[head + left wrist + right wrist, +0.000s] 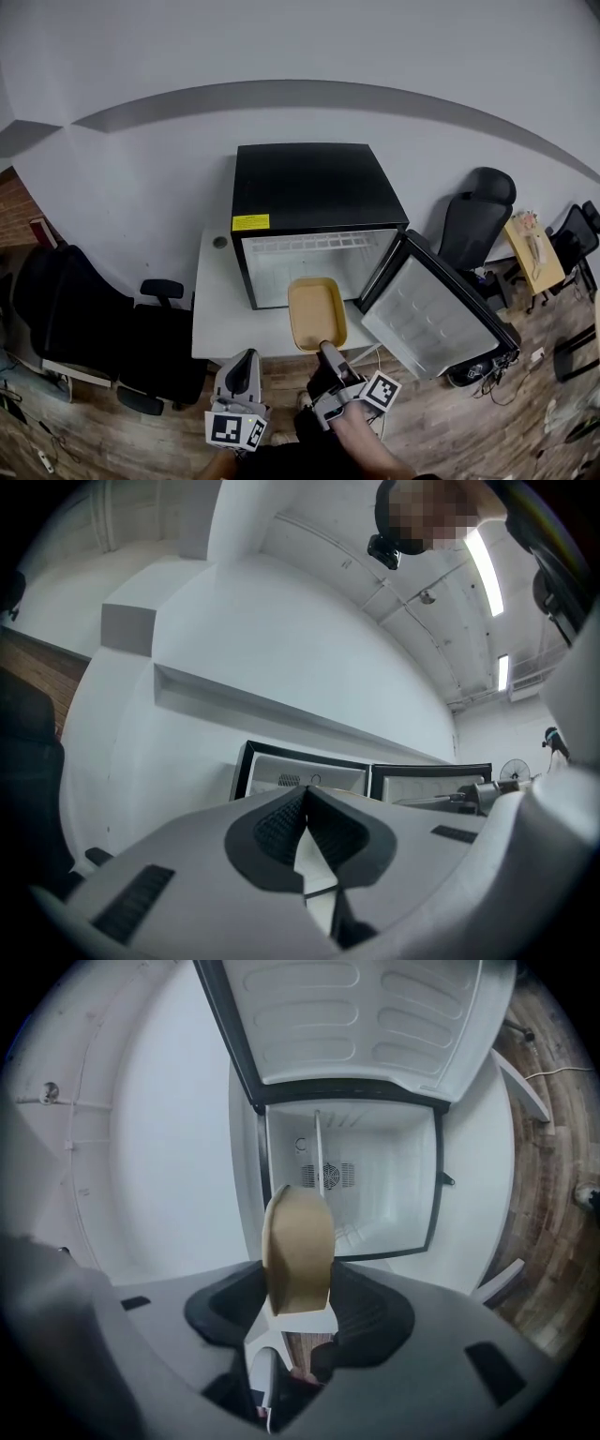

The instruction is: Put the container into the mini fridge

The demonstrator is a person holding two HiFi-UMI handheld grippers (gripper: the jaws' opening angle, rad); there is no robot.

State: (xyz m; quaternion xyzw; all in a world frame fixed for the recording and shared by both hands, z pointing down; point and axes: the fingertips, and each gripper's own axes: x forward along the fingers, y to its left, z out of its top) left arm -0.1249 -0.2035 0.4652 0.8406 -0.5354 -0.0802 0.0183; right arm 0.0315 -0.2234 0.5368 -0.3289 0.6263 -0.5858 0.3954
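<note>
right gripper (326, 347) fingers grasping tan container (317, 312) just in front of open mini fridge (309, 183); left gripper (246, 358) fingers clenched, empty.

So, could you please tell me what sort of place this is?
Most likely an office or lab workroom: a black office chair stands by the wall, a black mini fridge sits on a white table, and cables trail over the wood-look floor.
</note>
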